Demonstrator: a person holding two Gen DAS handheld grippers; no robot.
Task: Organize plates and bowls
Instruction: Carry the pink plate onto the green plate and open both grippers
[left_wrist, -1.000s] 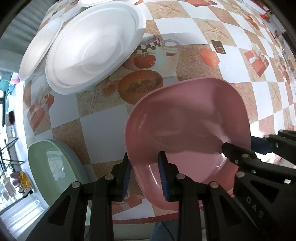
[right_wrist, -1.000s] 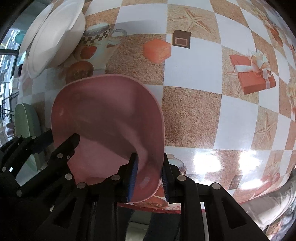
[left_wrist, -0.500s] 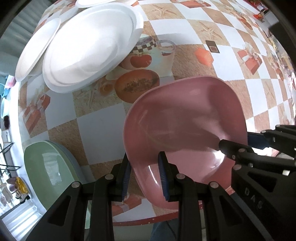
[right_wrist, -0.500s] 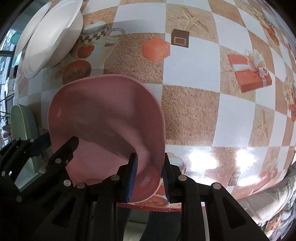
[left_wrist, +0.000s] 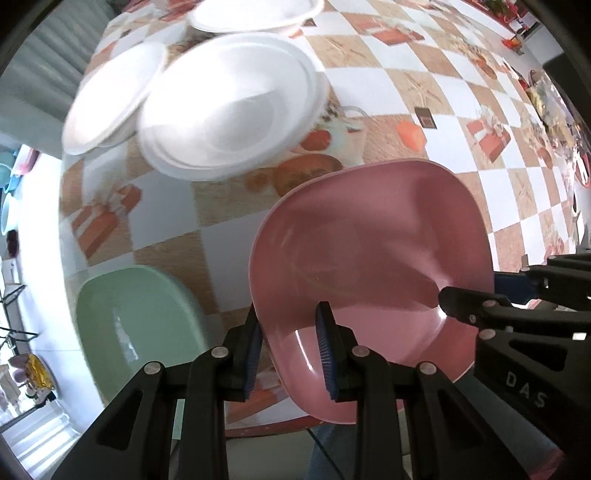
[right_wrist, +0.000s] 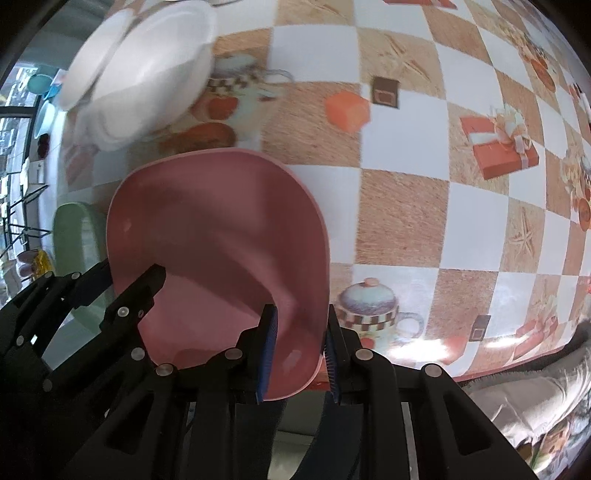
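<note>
A pink squarish bowl (left_wrist: 373, 258) hangs above the checked tablecloth, held from both sides. My left gripper (left_wrist: 290, 347) is shut on its near left rim. My right gripper (right_wrist: 301, 343) is shut on the opposite rim of the pink bowl (right_wrist: 221, 243), and its black fingers (left_wrist: 476, 306) show at the right of the left wrist view. A green bowl (left_wrist: 136, 317) sits on the table to the lower left, beside the pink one. White plates (left_wrist: 229, 110) lie stacked and overlapping at the far left of the table.
The table edge (left_wrist: 266, 430) runs just below the bowls. A person's clothing (right_wrist: 524, 402) shows past the near edge in the right wrist view. Printed gift boxes and cups cover the tablecloth (right_wrist: 406, 206) to the right.
Both grippers have risen with the pink bowl and shifted toward the green bowl. More of the green bowl and the white plates now shows in the left wrist view.
</note>
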